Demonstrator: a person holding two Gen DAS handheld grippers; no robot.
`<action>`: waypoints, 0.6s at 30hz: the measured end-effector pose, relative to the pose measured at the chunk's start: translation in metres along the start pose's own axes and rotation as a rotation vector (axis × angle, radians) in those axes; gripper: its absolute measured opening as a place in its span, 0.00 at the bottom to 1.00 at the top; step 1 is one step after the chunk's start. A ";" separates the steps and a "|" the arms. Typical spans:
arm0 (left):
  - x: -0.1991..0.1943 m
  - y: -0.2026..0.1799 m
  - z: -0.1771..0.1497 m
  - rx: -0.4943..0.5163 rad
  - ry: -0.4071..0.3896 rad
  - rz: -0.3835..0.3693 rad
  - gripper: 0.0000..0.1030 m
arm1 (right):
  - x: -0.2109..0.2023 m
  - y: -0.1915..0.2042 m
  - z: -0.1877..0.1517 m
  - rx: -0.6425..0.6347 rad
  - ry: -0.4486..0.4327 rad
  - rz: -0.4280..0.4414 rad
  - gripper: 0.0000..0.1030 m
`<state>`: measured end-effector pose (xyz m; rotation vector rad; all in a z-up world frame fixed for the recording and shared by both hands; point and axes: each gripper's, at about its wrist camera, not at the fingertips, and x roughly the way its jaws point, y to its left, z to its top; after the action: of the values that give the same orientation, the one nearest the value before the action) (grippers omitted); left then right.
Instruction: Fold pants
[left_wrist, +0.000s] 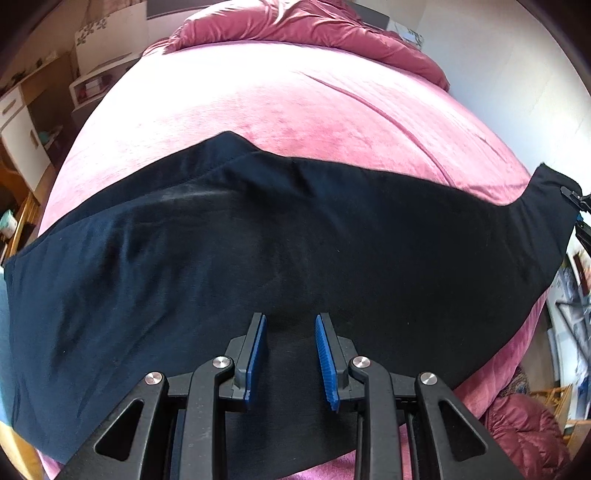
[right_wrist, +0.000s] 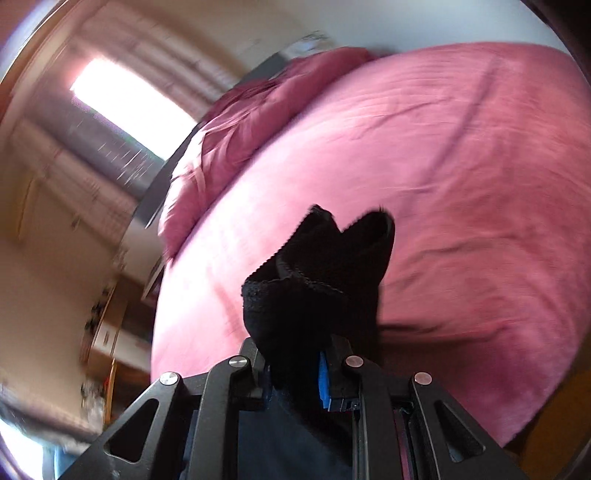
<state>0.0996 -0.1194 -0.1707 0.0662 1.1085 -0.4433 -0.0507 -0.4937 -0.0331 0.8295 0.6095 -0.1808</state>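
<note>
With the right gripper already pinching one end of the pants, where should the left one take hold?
Take the near edge of the pants, just ahead of the left gripper, coming down from above with one finger slid under. The cloth lies flat on the pink bedspread there, while the far end rises toward the right gripper; the left corner looks like a fair alternative.

Plain dark navy pants (left_wrist: 258, 236) lie on a plain pink bedspread (left_wrist: 295, 99); blue pads (left_wrist: 325, 358) line black fingers.

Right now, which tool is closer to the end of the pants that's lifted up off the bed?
Right. The right tool is clamped on the lifted end of the dark pants, above the pink bed cover. The left tool hovers over the pants' middle, far from that end.
</note>
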 end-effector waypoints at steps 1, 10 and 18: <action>-0.002 0.003 0.000 -0.011 -0.002 -0.007 0.27 | 0.003 0.010 -0.005 -0.019 0.014 0.017 0.19; -0.028 0.038 -0.005 -0.090 -0.031 -0.058 0.27 | 0.060 0.109 -0.079 -0.212 0.226 0.152 0.19; -0.040 0.065 -0.007 -0.120 -0.041 -0.096 0.27 | 0.123 0.163 -0.154 -0.340 0.427 0.178 0.19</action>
<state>0.1038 -0.0463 -0.1496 -0.1017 1.0986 -0.4613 0.0450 -0.2611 -0.0794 0.5879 0.9322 0.2647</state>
